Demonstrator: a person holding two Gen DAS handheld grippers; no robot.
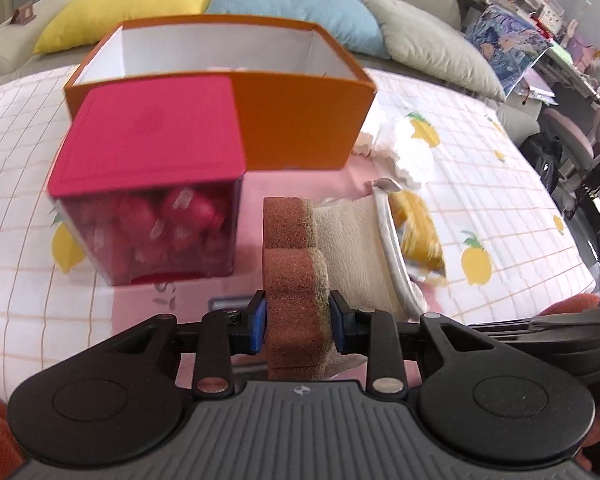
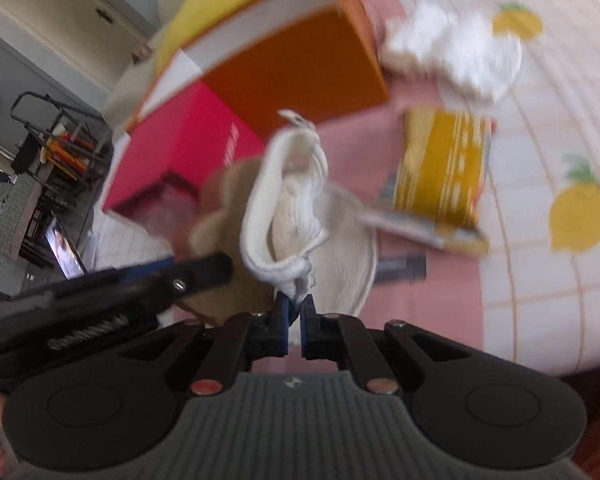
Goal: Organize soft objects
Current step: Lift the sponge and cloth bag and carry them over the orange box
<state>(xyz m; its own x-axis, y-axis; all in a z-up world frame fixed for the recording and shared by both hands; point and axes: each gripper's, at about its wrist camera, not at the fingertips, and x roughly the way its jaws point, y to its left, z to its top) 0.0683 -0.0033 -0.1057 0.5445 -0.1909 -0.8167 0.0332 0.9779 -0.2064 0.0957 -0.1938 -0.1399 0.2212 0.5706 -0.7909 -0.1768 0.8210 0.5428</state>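
Observation:
My left gripper (image 1: 298, 320) is shut on a brown, lobed sponge (image 1: 292, 264) and holds it upright above the pink cloth. A cream fabric pouch with a white rim (image 1: 364, 248) hangs just right of the sponge. My right gripper (image 2: 294, 314) is shut on the white rim of that pouch (image 2: 284, 208), which hangs open. The sponge (image 2: 220, 216) and the left gripper's finger (image 2: 172, 276) show to its left. An open orange box (image 1: 260, 92) stands behind; it also shows in the right wrist view (image 2: 284, 68).
A clear box with a red lid (image 1: 148, 176) holding red items stands left of the sponge. A yellow packet (image 2: 444, 184) and a white fluffy item (image 2: 456, 52) lie on the lemon-print cover (image 1: 500, 184). Yellow, blue and grey pillows (image 1: 292, 4) line the back. Cluttered shelves are at the right.

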